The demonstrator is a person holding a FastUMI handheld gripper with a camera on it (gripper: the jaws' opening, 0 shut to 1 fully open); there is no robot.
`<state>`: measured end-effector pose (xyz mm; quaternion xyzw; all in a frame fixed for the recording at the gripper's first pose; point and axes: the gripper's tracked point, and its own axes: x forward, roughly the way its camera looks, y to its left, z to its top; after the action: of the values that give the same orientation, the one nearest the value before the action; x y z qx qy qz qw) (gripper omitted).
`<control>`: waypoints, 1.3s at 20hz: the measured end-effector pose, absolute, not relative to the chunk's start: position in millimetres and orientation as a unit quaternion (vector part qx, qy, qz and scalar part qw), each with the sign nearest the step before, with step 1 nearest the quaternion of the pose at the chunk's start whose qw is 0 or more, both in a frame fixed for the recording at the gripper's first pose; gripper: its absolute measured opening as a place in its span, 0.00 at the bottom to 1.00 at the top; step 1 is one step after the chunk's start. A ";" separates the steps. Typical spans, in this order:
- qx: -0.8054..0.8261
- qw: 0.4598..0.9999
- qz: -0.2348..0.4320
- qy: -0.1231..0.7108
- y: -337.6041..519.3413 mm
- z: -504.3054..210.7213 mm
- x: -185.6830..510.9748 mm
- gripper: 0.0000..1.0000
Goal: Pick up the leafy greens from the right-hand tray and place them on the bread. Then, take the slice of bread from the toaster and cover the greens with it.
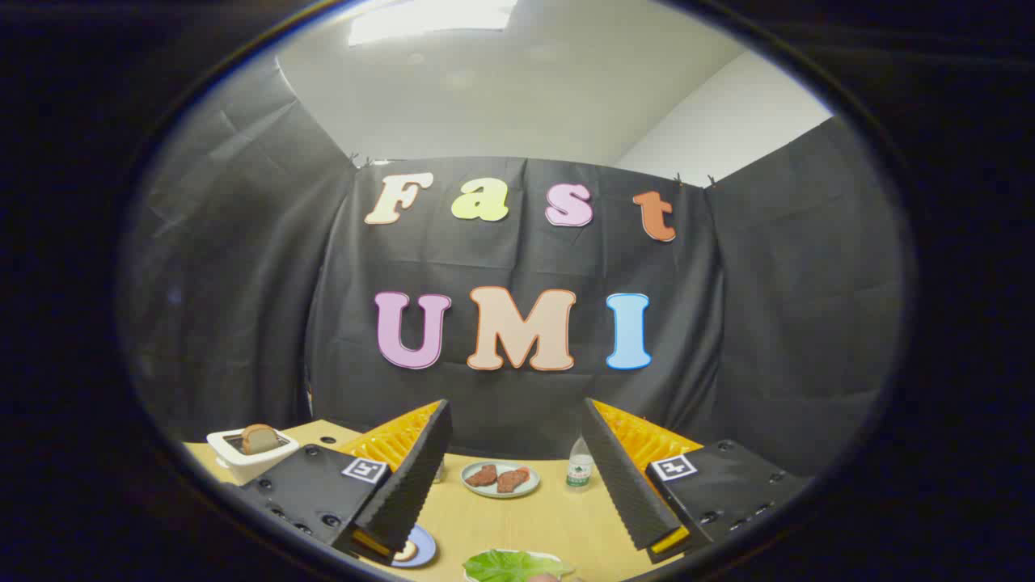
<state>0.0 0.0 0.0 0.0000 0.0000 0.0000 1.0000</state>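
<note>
The gripper (pixel 517 477) is held open over bare table (pixel 517 517). Beyond the fingers, passage is obstructed by a plate (pixel 500 478) and bottle (pixel 579 466).

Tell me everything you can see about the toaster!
The toaster is a small white box, plastic by the look of it, with a dark slot on top. A brown slice of bread stands upright in the slot, its rounded top poking out. The toaster sits on the wooden table beside the left finger of the open tongs, which hold nothing. They don't touch it.
</note>
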 end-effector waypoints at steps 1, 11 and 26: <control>-0.001 1.000 0.000 -0.001 -1.6 0.9 0.1 1.00; -0.006 1.000 0.002 0.000 -13.8 -0.7 1.2 1.00; -0.027 0.994 0.089 0.058 -8.0 -36.5 13.8 1.00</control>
<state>13.8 -8.0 -36.5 -0.0266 0.0575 0.0889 0.9940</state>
